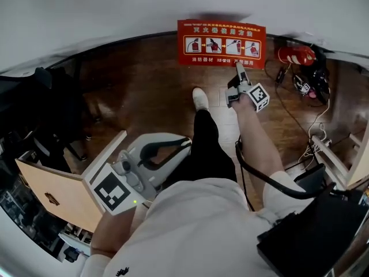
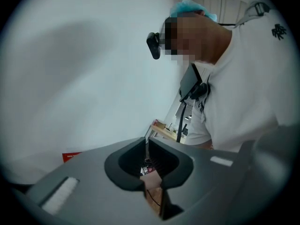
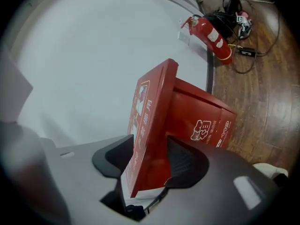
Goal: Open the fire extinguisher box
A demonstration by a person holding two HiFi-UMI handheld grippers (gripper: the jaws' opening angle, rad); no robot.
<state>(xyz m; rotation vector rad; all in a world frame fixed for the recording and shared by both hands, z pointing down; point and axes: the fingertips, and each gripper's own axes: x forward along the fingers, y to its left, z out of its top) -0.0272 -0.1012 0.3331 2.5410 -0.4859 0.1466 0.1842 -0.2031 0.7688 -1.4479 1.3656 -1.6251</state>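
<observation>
The red fire extinguisher box (image 3: 206,121) stands on the wood floor against the white wall. Its lid (image 3: 150,102) is raised, and its printed instruction face (image 1: 222,44) shows in the head view. My right gripper (image 1: 238,68) reaches down to the lid's lower edge. In the right gripper view the lid's corner sits between the jaws of this gripper (image 3: 150,143), which stand wide open; I see no squeeze on it. My left gripper (image 1: 185,143) hangs back by the person's left side, its jaws together on nothing (image 2: 146,144).
A red fire extinguisher (image 1: 295,55) lies by the wall to the right of the box, beside a tangle of black cables and chargers (image 1: 311,85). A light wooden board (image 1: 57,195) stands at the left, a black case (image 1: 314,235) at the lower right. The person's white shoe (image 1: 200,98) rests near the box.
</observation>
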